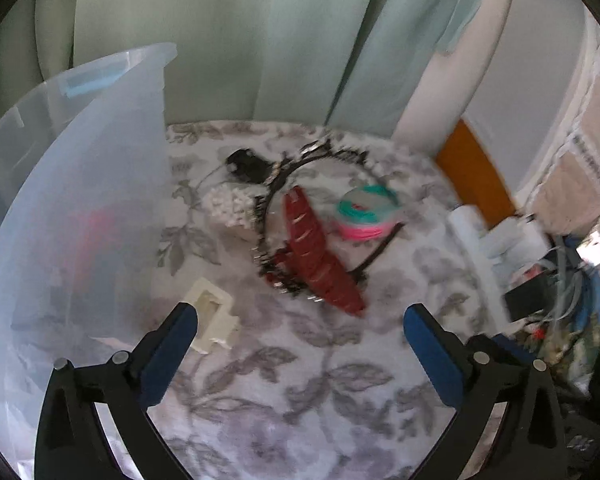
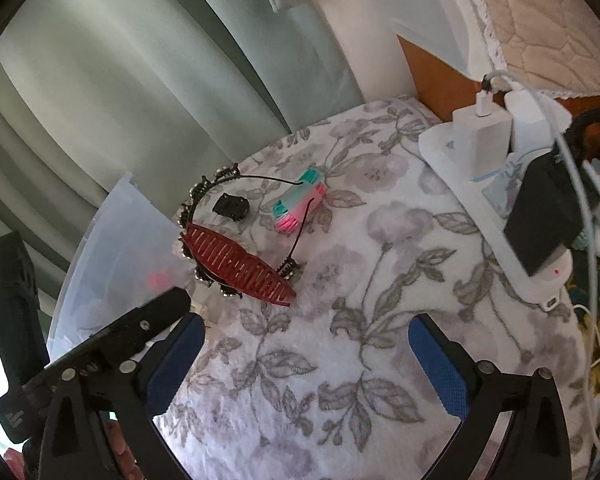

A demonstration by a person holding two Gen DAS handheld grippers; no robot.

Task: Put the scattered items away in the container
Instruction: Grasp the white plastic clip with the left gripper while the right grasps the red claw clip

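A clear plastic container stands at the left on the floral cloth. Beside it lie a red comb clip, a black beaded headband, a teal and pink roll, a small black clip, a white beaded piece and a cream clip. My left gripper is open above the cloth, its left pad next to the cream clip. My right gripper is open and empty, short of the red comb clip, the headband and the roll.
A white power strip with chargers, a black adapter and cables sits along the right edge. Green curtains hang behind. The container and part of the left gripper's body fill the right wrist view's left side.
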